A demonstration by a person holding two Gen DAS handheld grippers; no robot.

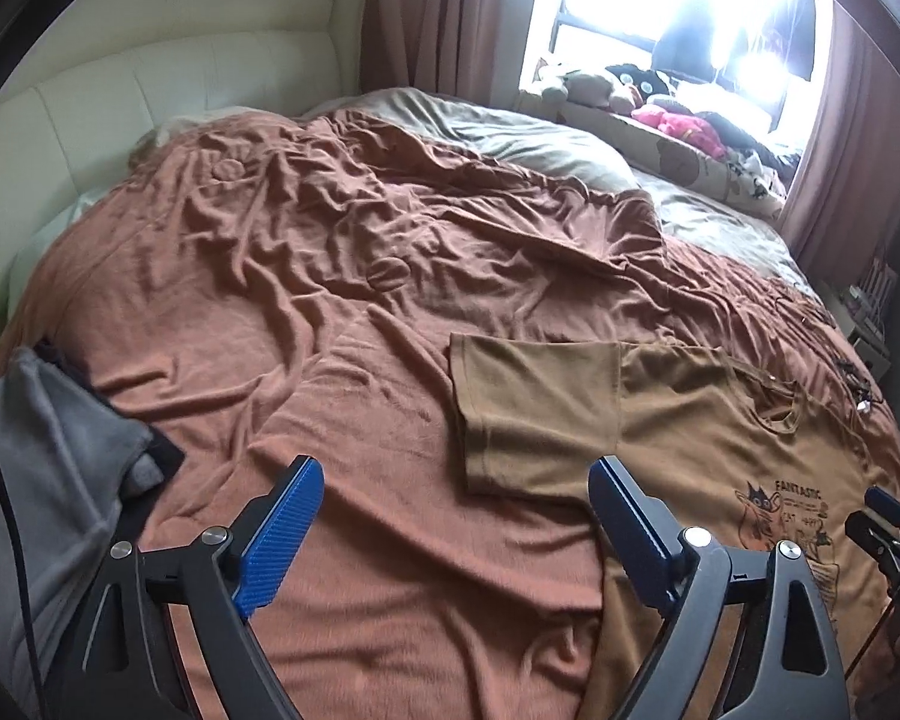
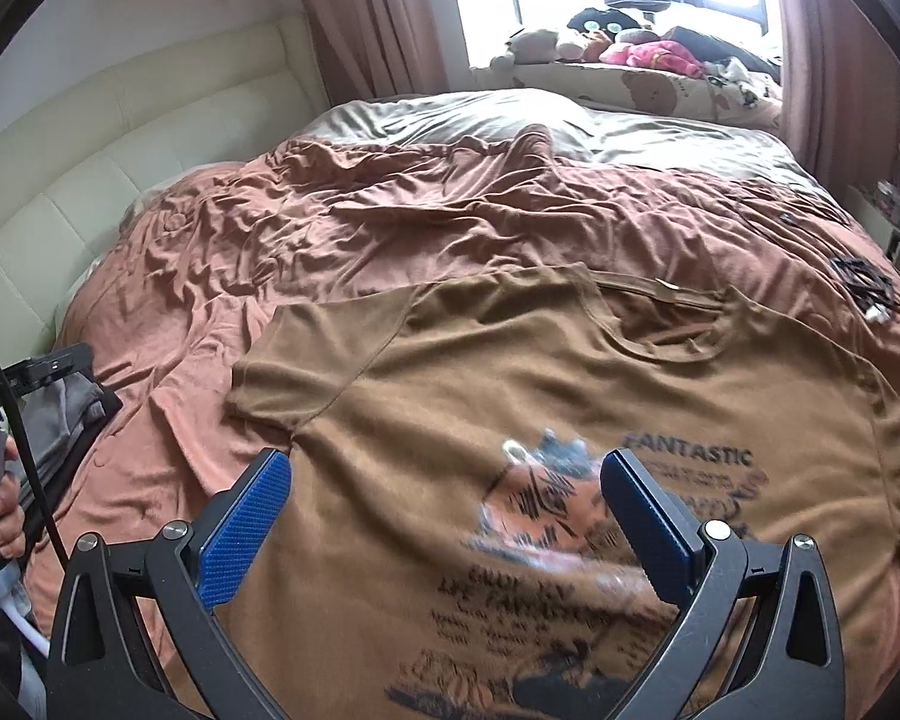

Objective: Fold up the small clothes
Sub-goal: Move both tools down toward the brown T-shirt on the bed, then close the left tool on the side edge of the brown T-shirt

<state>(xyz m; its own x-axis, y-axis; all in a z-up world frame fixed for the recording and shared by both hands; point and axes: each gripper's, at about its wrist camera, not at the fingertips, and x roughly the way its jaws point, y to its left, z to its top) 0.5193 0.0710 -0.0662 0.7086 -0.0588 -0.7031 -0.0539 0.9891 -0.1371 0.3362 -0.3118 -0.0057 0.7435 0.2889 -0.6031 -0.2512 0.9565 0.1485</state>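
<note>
Both claws hang released above the bed, blue pads wide apart: the left claw [image 1: 453, 483] over bare rust-brown blanket [image 1: 282, 300], the right claw [image 2: 447, 474] over the printed chest of the brown T-shirt [image 2: 570, 372]. That shirt lies flat, print up, its near sleeve [image 1: 528, 408] spread just ahead and right of the left claw. Likely trouble: a pinch at the sleeve may also catch the loose, wrinkled blanket beneath, dragging both and skewing the fold.
</note>
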